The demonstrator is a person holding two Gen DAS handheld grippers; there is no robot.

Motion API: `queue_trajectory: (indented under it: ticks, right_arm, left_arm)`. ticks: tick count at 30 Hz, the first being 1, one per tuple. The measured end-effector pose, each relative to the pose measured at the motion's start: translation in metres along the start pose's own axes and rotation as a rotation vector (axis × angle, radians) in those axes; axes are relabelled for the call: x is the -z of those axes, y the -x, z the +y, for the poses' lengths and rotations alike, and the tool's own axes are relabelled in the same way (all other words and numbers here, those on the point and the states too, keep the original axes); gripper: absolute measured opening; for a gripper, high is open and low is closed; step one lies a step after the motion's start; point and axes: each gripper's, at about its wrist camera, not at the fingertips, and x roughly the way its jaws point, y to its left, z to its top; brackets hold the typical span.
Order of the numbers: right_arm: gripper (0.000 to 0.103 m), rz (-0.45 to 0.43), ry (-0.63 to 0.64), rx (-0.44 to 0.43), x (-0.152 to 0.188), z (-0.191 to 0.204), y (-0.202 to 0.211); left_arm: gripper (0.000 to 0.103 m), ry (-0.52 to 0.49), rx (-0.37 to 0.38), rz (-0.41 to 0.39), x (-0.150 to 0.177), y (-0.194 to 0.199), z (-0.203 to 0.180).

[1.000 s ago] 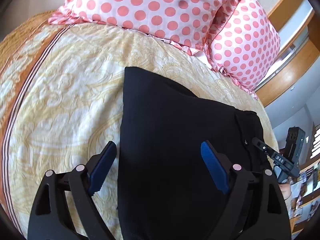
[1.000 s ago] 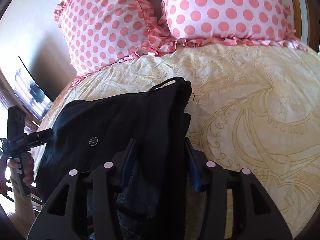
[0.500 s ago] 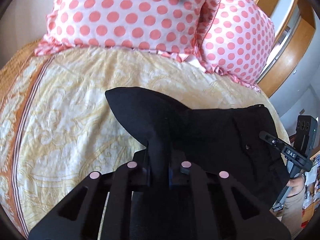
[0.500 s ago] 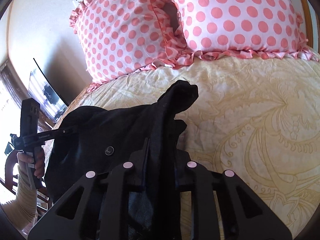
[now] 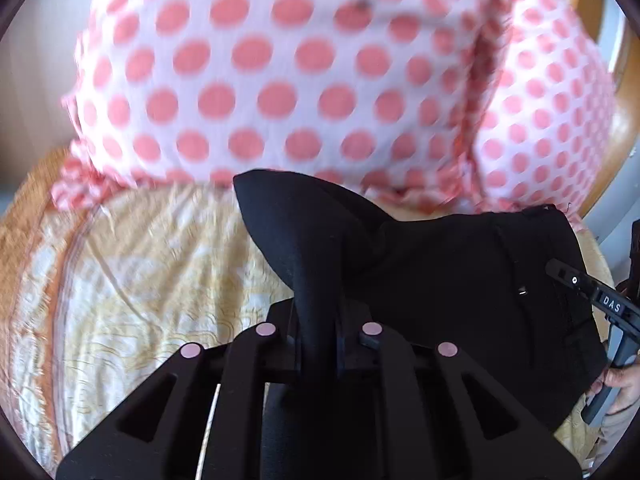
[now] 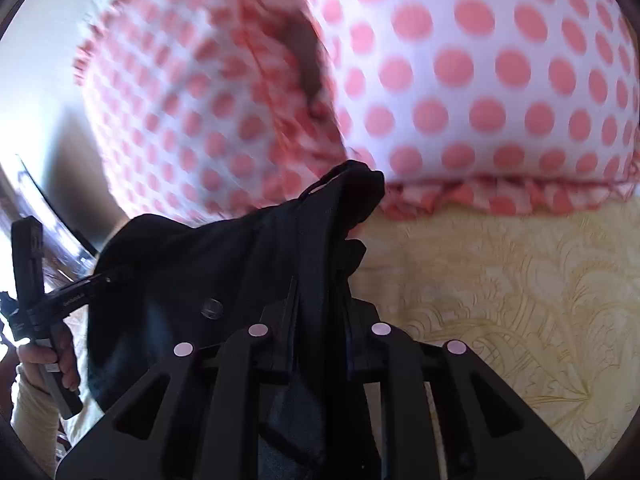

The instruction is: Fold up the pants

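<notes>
The black pants (image 5: 440,288) hang lifted above the yellow patterned bedspread (image 5: 132,292). My left gripper (image 5: 318,340) is shut on one corner of the pants, with a pointed fold sticking up past the jaws. My right gripper (image 6: 320,344) is shut on the other end of the pants (image 6: 224,264), near the waistband with its belt loop and button (image 6: 211,307). The cloth stretches between the two grippers. The right gripper shows at the right edge of the left wrist view (image 5: 592,300); the left gripper shows at the left of the right wrist view (image 6: 68,300).
Two pink polka-dot pillows (image 5: 288,80) stand close ahead at the head of the bed and fill the upper half of both views (image 6: 480,80). A wooden headboard (image 5: 624,60) is at the far right. The bedspread (image 6: 512,292) lies below.
Both grippers went from open to shut on the pants, then lifted them and moved forward toward the pillows, which now look much closer and blurred.
</notes>
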Motion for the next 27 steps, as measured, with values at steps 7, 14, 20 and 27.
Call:
queue_trajectory:
  ticks: [7,14,20,27]
  right_arm:
    - [0.043,-0.018,0.057,0.120,0.012,0.006,0.014]
    - [0.063,-0.156,0.205,0.112,0.053,0.039,0.090]
    - [0.071,0.035,0.416,0.177,0.100,0.091,0.058]
    - [0.075,-0.014,0.370,0.283,0.115,0.102,0.068]
  left_arm:
    - [0.051,-0.069,-0.121,-0.026,0.005,-0.003,-0.008]
    - [0.077,-0.161,-0.088,-0.190,0.056,0.087,-0.035]
    - [0.081,-0.228,0.029,-0.009,0.106,0.068,-0.081]
    - [0.094,-0.167,-0.003,-0.016,0.115,0.059,-0.077]
